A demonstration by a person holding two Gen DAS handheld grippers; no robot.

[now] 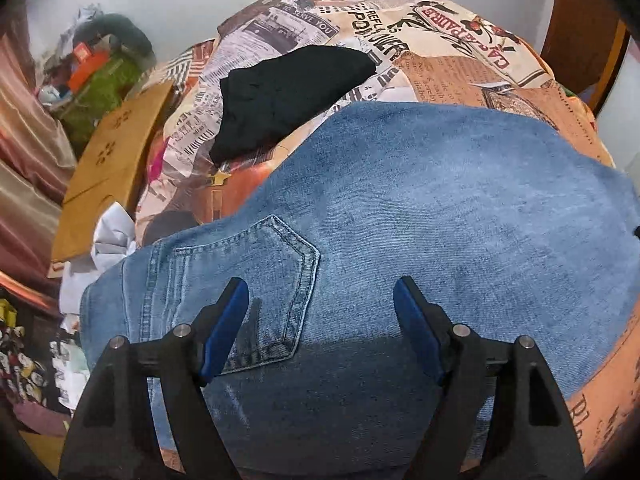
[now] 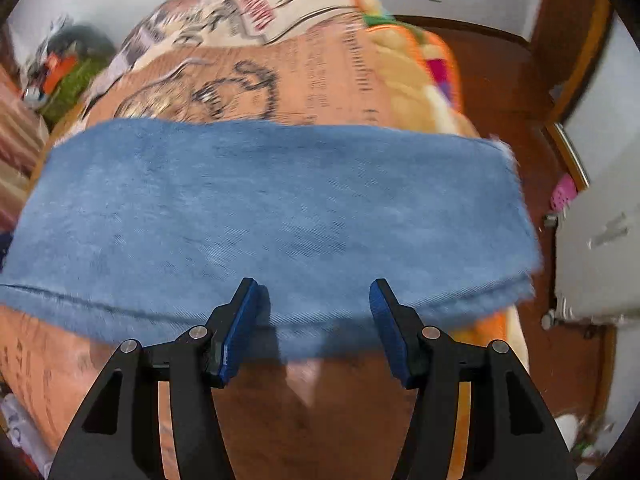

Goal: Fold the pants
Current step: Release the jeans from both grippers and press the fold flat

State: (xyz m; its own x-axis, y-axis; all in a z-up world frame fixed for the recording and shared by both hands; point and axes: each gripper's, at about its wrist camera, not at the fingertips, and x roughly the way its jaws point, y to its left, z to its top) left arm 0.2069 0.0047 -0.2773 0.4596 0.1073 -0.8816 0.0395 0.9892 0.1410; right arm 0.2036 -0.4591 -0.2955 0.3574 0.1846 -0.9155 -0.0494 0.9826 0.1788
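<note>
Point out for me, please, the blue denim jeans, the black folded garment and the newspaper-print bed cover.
Blue denim jeans [image 1: 440, 200]: left wrist view, on the plain leg fabric.
Black folded garment [image 1: 288, 96]: left wrist view, on its middle.
Newspaper-print bed cover [image 1: 452, 28]: left wrist view, on a bare printed patch beyond the jeans.

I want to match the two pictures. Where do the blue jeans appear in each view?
Left wrist view: the blue jeans fill the centre and lower part, with the back pocket at lower left.
Right wrist view: the jeans form a wide band across the middle, hem edge toward the camera; the pocket is not in it.
Shared landmark: the newspaper-print blanket under the jeans.
</note>
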